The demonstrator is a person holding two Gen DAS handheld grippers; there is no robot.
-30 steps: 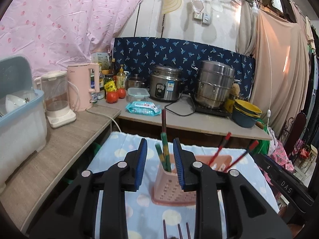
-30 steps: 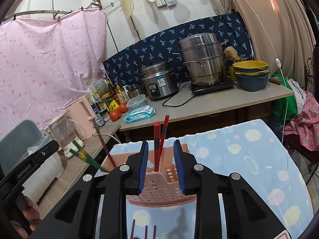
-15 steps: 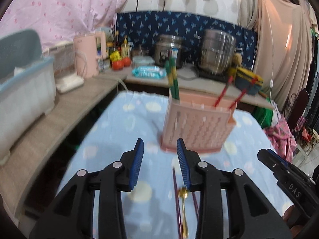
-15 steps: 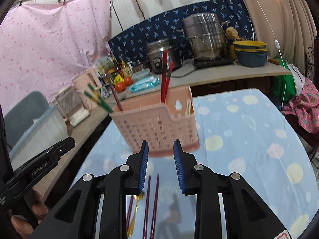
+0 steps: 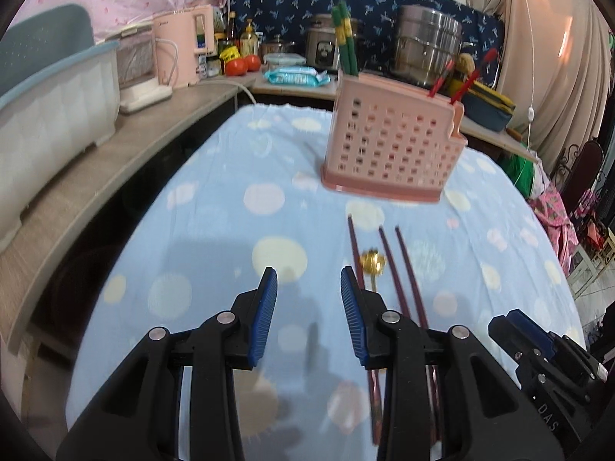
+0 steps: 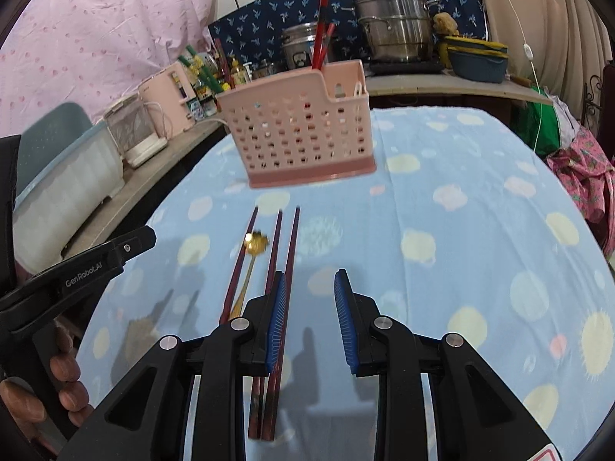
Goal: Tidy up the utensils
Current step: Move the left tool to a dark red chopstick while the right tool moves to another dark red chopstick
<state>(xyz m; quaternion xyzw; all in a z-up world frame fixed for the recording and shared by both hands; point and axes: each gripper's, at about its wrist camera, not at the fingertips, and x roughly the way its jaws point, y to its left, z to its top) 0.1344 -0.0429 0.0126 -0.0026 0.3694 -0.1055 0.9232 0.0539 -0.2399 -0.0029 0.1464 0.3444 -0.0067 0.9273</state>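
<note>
Three dark red chopsticks (image 6: pixel 286 253) and a little gold spoon (image 6: pixel 255 244) are lying on the blue spotted cloth (image 6: pixel 461 199), just on the near side of the pink basket (image 6: pixel 296 138). They are waiting to be picked up. The right gripper (image 6: pixel 309 315) is hanging over their near ends with its jaws apart and nothing in them. The rightmost stick is running right under its left pad. The left gripper (image 5: pixel 307 313) is also open and empty, just left of the sticks.

I think the next job is grabbing one stick. To do it well, the right gripper should be sliding a bit left, so one stick sits between the pads, then coming down low and squeezing. It should take care not to be bumping the spoon.

The basket is holding two red chopsticks (image 6: pixel 321 38) in its right part and green ones (image 5: pixel 346 46) at its left end. Something pale is poking up at its right end; I cannot tell what.
</note>
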